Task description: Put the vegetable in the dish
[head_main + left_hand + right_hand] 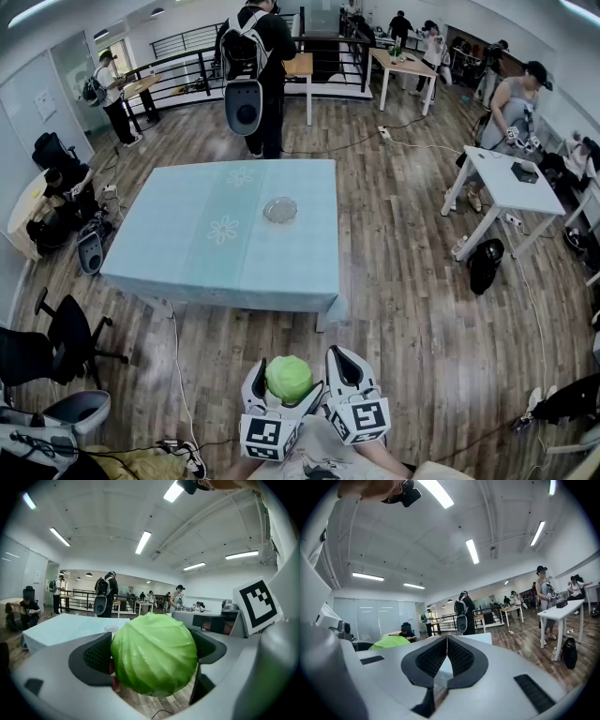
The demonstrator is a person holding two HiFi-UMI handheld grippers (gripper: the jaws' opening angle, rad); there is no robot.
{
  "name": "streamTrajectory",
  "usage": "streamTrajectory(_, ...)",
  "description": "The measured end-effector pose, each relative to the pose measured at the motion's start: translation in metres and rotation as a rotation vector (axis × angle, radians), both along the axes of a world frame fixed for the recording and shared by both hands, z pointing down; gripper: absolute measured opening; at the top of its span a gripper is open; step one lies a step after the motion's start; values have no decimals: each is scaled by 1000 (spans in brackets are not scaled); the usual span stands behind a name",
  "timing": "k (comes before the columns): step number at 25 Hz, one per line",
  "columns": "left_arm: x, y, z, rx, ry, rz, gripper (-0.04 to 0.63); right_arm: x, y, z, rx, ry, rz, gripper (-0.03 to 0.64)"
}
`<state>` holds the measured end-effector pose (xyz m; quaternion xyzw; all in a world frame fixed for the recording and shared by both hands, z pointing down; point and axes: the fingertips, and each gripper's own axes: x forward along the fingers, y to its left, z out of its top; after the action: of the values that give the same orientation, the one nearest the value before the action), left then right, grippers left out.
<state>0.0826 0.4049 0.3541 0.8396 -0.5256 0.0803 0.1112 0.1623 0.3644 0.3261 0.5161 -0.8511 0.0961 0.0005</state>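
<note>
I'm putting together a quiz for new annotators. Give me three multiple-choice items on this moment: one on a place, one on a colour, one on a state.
1. Where is the dish?
A. on the table with the light blue cloth
B. on the wooden floor
C. on a black chair

2. What colour is the cabbage?
A. purple
B. white
C. green

3. What state is the right tool in?
A. spread wide
B. shut and empty
C. clamped on a cup

Answers:
1. A: the head view shows the dish sitting on the cloth, near its middle.
2. C: the round head gripped in the left tool is pale green.
3. B: in the right gripper view its pads meet with nothing between them.
</note>
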Motion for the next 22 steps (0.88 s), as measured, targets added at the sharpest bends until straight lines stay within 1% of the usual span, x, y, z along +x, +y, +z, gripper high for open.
streamTrajectory(5, -4, 1, -2, 12, 11, -13, 535, -2, 11, 2, 5, 7, -2, 25)
streamTrajectory(8, -9, -3, 2, 9, 4, -17, 535, 0, 7, 8, -12, 6, 13, 25)
streamTrajectory(10, -15, -3, 3, 0, -1, -25, 535, -4, 4, 9, -21, 5, 5, 25)
streamTrajectory(14, -34, -9, 4, -13, 10, -40, 535, -26, -5, 5, -10, -11, -34, 25)
streamTrajectory(19, -59, -28, 5, -41, 69, -36, 535, -48, -23, 9, -40, 8, -26, 25)
streamTrajectory(22, -88, -41, 3, -39, 60, -38, 535, -68, -37, 2, -26, 27, -14, 25)
